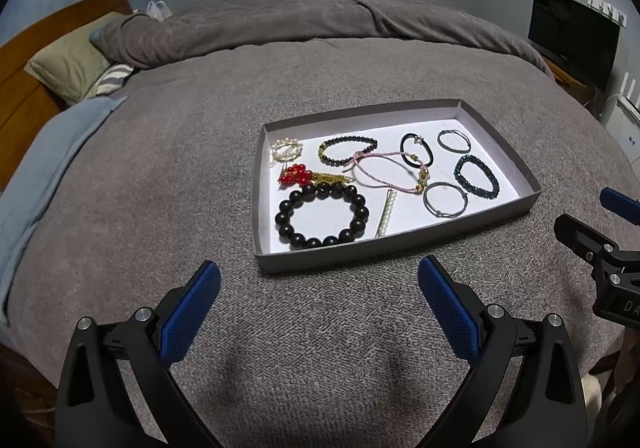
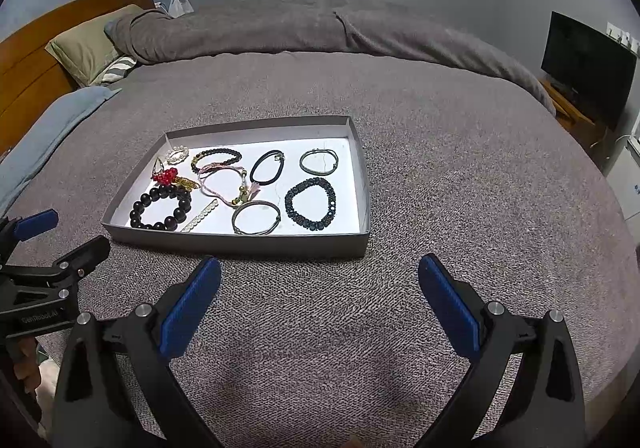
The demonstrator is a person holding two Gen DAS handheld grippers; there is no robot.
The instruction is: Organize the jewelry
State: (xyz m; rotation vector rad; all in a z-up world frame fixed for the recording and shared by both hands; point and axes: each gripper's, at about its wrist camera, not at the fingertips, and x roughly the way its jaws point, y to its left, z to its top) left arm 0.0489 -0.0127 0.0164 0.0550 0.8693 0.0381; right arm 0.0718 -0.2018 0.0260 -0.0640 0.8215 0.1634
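Note:
A shallow grey tray [image 1: 496,216] [image 2: 256,244] with a white floor lies on the bed and holds several pieces of jewelry. In it are a big black bead bracelet [image 1: 322,217] [image 2: 161,208], a red bead cluster [image 1: 295,175] [image 2: 164,175], a pink cord bracelet [image 1: 390,172] [image 2: 222,180], a dark blue bead bracelet [image 1: 477,176] [image 2: 310,203], two silver bangles [image 1: 445,199] [image 2: 256,217] and a pearl clip [image 1: 386,213]. My left gripper [image 1: 319,290] and right gripper [image 2: 319,290] both hover open just short of the tray's near wall, holding nothing.
A grey blanket [image 1: 160,208] covers the bed, bunched into a ridge [image 2: 280,28] at the back. Pillows [image 1: 72,64] and a wooden headboard [image 2: 36,60] lie left. A dark screen [image 2: 586,68] stands at the right. The other gripper shows at each view's edge [image 1: 600,248] [image 2: 44,276].

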